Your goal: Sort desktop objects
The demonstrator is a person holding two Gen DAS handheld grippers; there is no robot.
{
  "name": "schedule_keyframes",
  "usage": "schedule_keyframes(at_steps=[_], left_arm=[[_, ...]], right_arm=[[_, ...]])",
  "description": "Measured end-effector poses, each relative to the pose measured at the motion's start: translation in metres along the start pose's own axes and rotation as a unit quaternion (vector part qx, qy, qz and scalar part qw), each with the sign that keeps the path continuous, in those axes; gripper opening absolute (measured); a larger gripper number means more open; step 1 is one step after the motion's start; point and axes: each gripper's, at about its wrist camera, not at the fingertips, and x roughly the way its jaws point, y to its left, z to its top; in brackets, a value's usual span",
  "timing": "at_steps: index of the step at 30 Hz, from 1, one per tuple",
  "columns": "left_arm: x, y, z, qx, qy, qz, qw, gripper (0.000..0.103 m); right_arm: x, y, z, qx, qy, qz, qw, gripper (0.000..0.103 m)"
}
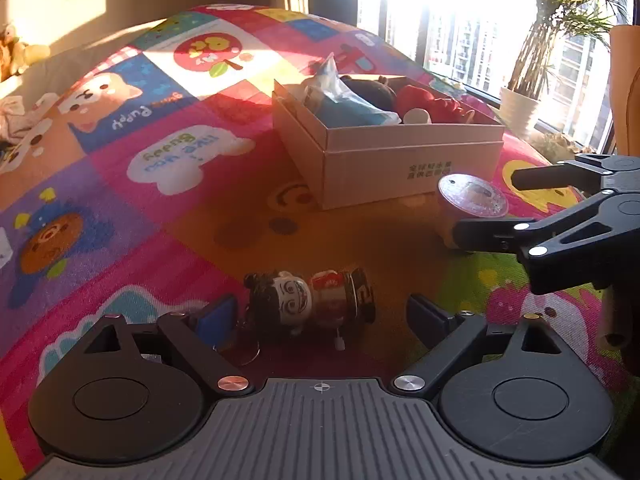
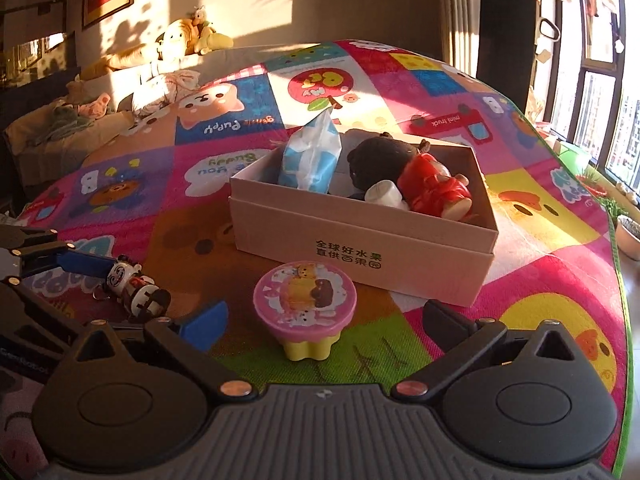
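Looking along the left tongs (image 1: 320, 320), we find them spread wide, the small figurine keychain (image 1: 310, 302) lying on its side between the two fingers, its painted face turned toward us. Its key ring sits just beside the blue pad of the left-hand finger (image 1: 216, 320); whether that pad touches the toy we cannot tell, and the other finger stands clear of it.

The right tongs (image 2: 324, 324) are open too — their fingers stand either side of the pink-lidded cup (image 2: 305, 300), a little yellow pot with a cartoon-printed lid, upright on the mat, with a gap on each side. From the left view the right tongs appear turned on their side, one finger above and one below that cup.

Both toys rest on the bright cartoon play mat (image 1: 140, 200) that covers the surface. Just behind the cup sits the open pink cardboard box (image 2: 360, 240), its front wall printed with dark characters. Inside it we see a blue-and-white tissue pack (image 2: 312, 160) standing at the left end, a dark plush toy (image 2: 376, 160), a red-dressed figure (image 2: 432, 188) lying toward the right end, and a small white roll (image 2: 386, 196) in front of them. Low sunlight falls across the far half of the mat.
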Motion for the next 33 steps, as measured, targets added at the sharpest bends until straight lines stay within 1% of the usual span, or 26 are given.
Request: schedule_keyframes(at_steps=[1,3,4,5,6,12,16,17,22,23,24,27,29,31,33], left_arm=[[-0.001,0.001,-0.001,-0.002,0.001,-0.001,1.0,0.095],[-0.002,0.001,-0.001,-0.002,0.003,-0.001,1.0,0.095],[-0.002,0.001,-0.001,-0.001,0.003,0.0,1.0,0.095],[-0.002,0.0,-0.001,0.0,0.003,0.0,1.0,0.095],[-0.002,0.0,-0.001,-0.001,0.004,0.0,1.0,0.095],[-0.004,-0.005,0.0,0.0,0.004,0.001,1.0,0.096],[-0.002,-0.012,0.002,0.007,0.002,0.024,0.9997,0.095],[0.0,-0.013,0.003,0.009,0.003,0.031,0.9995,0.094],[0.006,-0.016,0.005,0.016,0.008,0.049,0.9986,0.076],[0.005,-0.016,0.006,0.017,0.006,0.052,0.9985,0.07],[0.003,-0.016,0.006,0.018,0.003,0.056,0.9982,0.07],[-0.013,-0.023,0.011,0.045,-0.024,0.07,0.9963,0.07],[-0.029,-0.027,0.022,0.059,-0.046,0.057,0.9956,0.07],[-0.044,-0.032,0.041,0.07,-0.075,0.035,0.9942,0.07],[-0.051,-0.04,0.063,0.087,-0.107,0.028,0.99,0.07]], right_arm=[[0.003,0.003,0.001,-0.008,0.003,-0.003,1.0,0.1],[0.01,0.007,0.003,-0.019,0.014,0.0,1.0,0.081],[0.012,0.009,0.004,-0.023,0.021,0.007,0.999,0.075],[0.013,0.009,0.005,-0.025,0.026,0.012,0.999,0.062],[0.012,0.01,0.006,-0.027,0.028,0.013,0.999,0.056],[-0.008,0.006,0.004,-0.024,0.024,0.028,0.999,0.056],[-0.028,-0.001,-0.001,-0.018,0.021,0.028,0.999,0.056],[-0.033,-0.005,-0.002,-0.013,0.021,0.027,0.999,0.056],[-0.054,-0.019,-0.008,0.002,0.014,0.01,1.0,0.056],[-0.058,-0.022,-0.009,0.004,0.012,0.008,1.0,0.056],[-0.062,-0.025,-0.01,0.006,0.01,0.007,1.0,0.056],[-0.078,-0.038,-0.007,0.021,-0.014,0.008,1.0,0.056],[-0.092,-0.048,-0.002,0.041,-0.041,0.009,0.998,0.056],[-0.104,-0.056,0.005,0.055,-0.069,0.007,0.996,0.056],[-0.113,-0.06,0.01,0.057,-0.094,0.0,0.994,0.056]])
